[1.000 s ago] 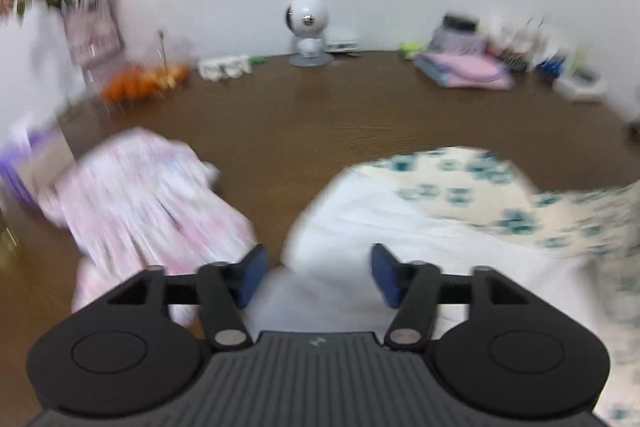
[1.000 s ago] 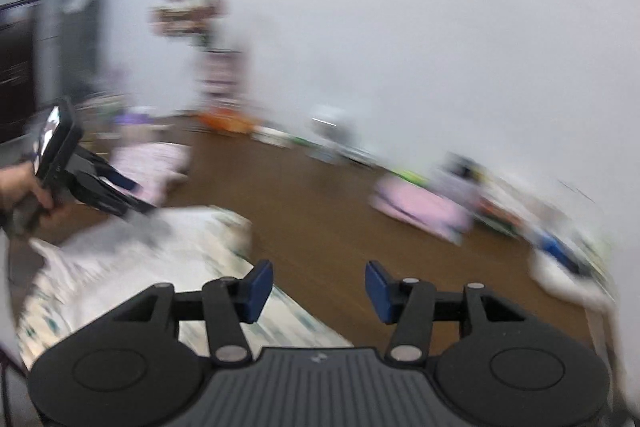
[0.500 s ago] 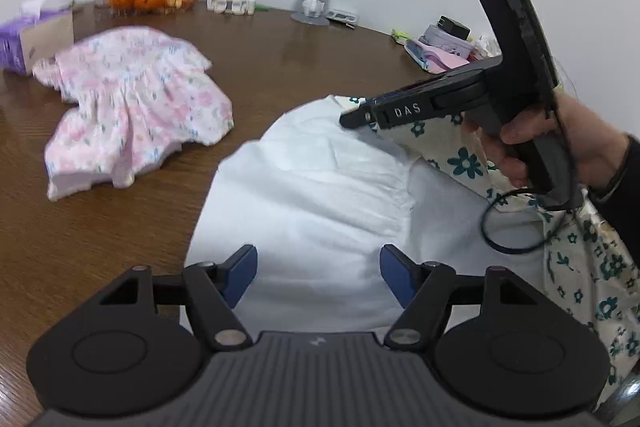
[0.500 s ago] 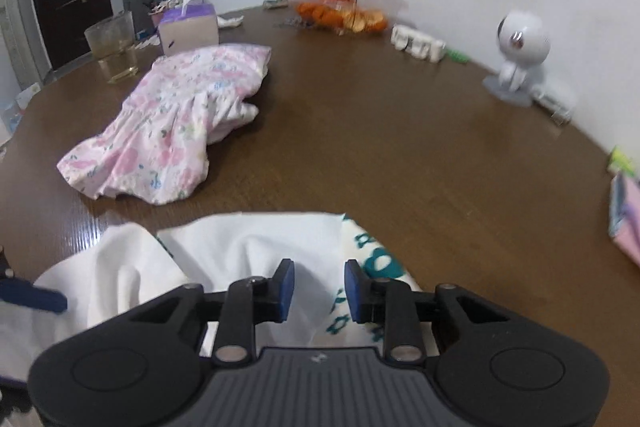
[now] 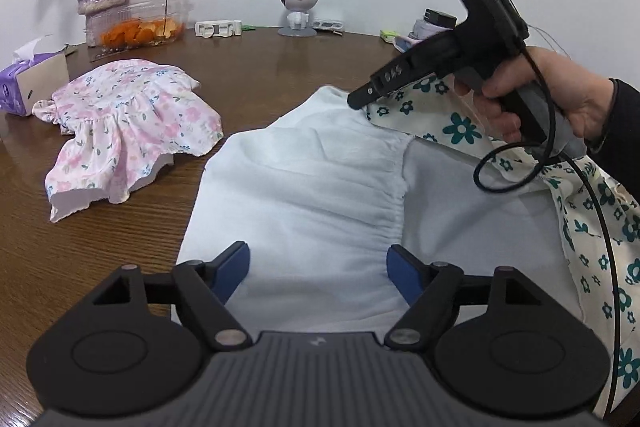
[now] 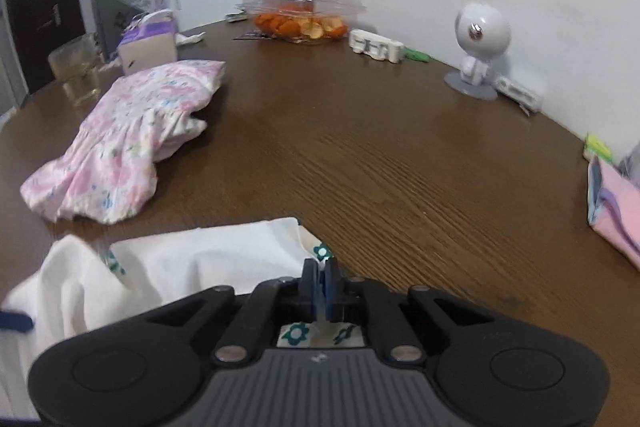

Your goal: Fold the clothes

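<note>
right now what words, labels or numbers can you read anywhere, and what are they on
"DAS": raised letters on the finger arm of the right hand-held gripper, readable more clearly half a second ago; now foreshortened and hard to make out.
Small logo on the left hand-held gripper body: a mark, no letters.
Purple tissue box: print too small to read.
Nothing else legible.

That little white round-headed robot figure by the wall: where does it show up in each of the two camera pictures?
Left wrist view: the white figure stands top centre, at the table's far edge against the wall.
Right wrist view: the same figure stands upper right, also against the wall.
Shared landmark: the clear box of orange peels sits to the figure's left in both views.
</note>
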{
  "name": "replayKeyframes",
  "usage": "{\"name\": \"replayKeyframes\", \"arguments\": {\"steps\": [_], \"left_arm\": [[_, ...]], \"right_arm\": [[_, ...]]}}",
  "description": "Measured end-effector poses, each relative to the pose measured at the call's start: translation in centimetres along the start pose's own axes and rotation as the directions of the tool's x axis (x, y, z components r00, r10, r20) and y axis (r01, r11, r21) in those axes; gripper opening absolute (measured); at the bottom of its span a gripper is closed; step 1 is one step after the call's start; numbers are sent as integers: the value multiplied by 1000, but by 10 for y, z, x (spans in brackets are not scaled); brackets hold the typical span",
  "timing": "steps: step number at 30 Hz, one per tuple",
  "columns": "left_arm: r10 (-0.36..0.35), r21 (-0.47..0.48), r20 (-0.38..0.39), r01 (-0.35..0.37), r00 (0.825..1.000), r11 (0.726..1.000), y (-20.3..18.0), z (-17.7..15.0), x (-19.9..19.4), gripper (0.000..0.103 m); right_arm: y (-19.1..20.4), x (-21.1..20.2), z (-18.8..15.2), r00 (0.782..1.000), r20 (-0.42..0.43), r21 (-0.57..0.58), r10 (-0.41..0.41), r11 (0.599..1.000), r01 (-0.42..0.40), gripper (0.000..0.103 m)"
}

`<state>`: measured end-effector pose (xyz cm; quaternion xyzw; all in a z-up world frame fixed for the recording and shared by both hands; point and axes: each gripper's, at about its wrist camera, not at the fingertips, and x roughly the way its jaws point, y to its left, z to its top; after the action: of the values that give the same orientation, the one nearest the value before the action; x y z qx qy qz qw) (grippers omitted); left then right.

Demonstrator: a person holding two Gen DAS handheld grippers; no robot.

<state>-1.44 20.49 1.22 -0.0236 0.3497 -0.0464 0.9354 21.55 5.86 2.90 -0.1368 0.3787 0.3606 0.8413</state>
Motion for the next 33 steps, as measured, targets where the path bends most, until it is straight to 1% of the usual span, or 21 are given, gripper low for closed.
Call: {"name": "replayKeyframes", "arguments": {"steps": [4, 7, 8, 10, 12, 14, 15, 17, 18, 20, 22, 23, 24, 25, 26, 27, 28, 29, 31, 32, 33], "left_arm": [[-1, -14, 5, 1, 1000, 1000, 1, 0, 0, 77], [-1, -36, 6, 1, 1000, 999, 3, 1, 1, 77], [-5, -47, 8, 5, 1000, 999, 4, 1, 1, 77], [-15, -74, 14, 17, 1000, 997, 7, 1, 0, 77], [-37, -118, 21, 39, 999, 992, 13, 2, -1, 77], [-73, -195, 20, 76, 997, 978, 25, 4, -2, 74], [-111, -256, 25, 114, 994, 960, 33, 6, -4, 73], [-196, -349, 64, 206, 979, 914, 49, 11, -10, 73], [-218, -367, 80, 232, 973, 901, 53, 15, -13, 73], [-220, -349, 98, 241, 971, 906, 54, 30, -15, 73], [-219, -313, 98, 239, 971, 919, 52, 50, -8, 73], [-212, -302, 79, 227, 974, 926, 53, 60, 2, 73], [-205, -291, 59, 213, 977, 933, 54, 71, 12, 69], [-178, -273, 30, 179, 984, 945, 53, 80, 22, 65], [-162, -236, -4, 156, 987, 959, 51, 88, 33, 62], [-146, -195, -39, 135, 989, 971, 49, 95, 44, 59], [-145, -176, -59, 133, 988, 975, 49, 100, 54, 59], [-164, -168, -94, 146, 982, 975, 50, 102, 66, 59], [-180, -183, -163, 149, 970, 972, 53, 104, 85, 52], [-182, -155, -156, 158, 971, 975, 51, 104, 87, 47], [-194, -153, -150, 171, 970, 973, 49, 104, 87, 23]], "right_arm": [[-9, -24, 8, 993, 69, 72, 93, 993, -98, 2], [0, -49, 10, 977, 118, 23, 177, 983, -181, 2], [7, -56, 8, 971, 124, -18, 202, 979, -202, 2], [32, -69, -4, 966, 100, -166, 237, 962, -219, 2], [60, -75, -26, 966, 67, -326, 249, 921, -215, 2], [77, -75, -45, 971, 41, -423, 236, 884, -198, 2], [83, -73, -53, 974, 30, -458, 225, 869, -187, 2], [94, -70, -70, 979, 16, -513, 204, 842, -167, 3], [95, -70, -74, 979, 22, -516, 201, 841, -161, 3], [95, -71, -82, 979, 31, -515, 199, 843, -155, 6], [92, -74, -83, 976, 32, -491, 216, 854, -172, 7], [90, -78, -81, 974, 33, -478, 224, 859, -181, 9], [87, -85, -79, 970, 41, -465, 239, 864, -193, 10], [82, -97, -78, 962, 59, -452, 265, 867, -211, 15], [76, -109, -78, 954, 77, -438, 288, 870, -227, 24], [68, -122, -81, 950, 98, -425, 297, 876, -230, 29], [59, -137, -85, 949, 124, -414, 291, 884, -217, 34], [50, -151, -89, 947, 149, -402, 284, 892, -204, 37], [26, -173, -95, 954, 188, -341, 233, 926, -159, 37], [13, -179, -98, 961, 196, -291, 193, 948, -131, 37], [2, -181, -102, 969, 193, -243, 156, 964, -107, 37]]}}
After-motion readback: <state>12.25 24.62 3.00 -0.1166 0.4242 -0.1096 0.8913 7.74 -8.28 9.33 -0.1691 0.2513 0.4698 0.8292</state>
